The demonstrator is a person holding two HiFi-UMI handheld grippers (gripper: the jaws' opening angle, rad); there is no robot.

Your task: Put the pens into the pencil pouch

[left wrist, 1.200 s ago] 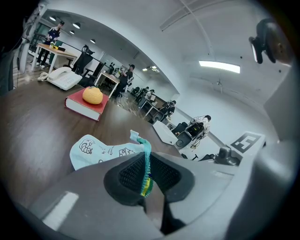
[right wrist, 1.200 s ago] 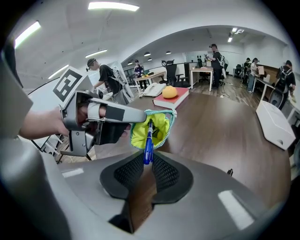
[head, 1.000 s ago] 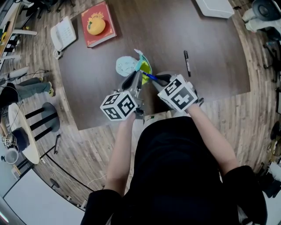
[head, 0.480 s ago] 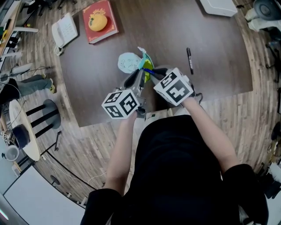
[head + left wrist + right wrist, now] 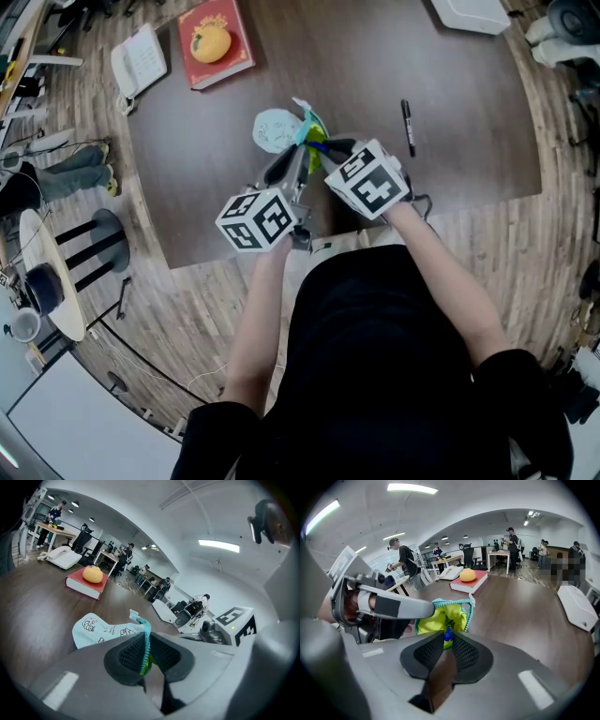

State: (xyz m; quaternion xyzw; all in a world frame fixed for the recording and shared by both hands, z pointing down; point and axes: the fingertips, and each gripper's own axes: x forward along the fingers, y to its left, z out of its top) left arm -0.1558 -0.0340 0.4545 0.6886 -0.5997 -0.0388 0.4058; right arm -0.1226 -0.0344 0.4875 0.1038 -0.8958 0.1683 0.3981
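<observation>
- right gripper [image 5: 447, 644] shifted closer to light-blue fabric pencil pouch [image 5: 275, 130], jaws clamped on blue pen [image 5: 448, 636] at its yellow-lined mouth
- left gripper [image 5: 145, 656] pinched shut on pouch's teal zipper edge

Orange [image 5: 210, 41] on red book [image 5: 232, 66], white telephone [image 5: 139, 67]

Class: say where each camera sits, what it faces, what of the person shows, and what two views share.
Head view: on head, facing down at table; forearms, left gripper, right gripper.
Left gripper view: on it, facing pouch; jaws, right gripper.
Right gripper view: on it, facing pouch mouth; jaws on pen, left gripper.
Shared: book.
</observation>
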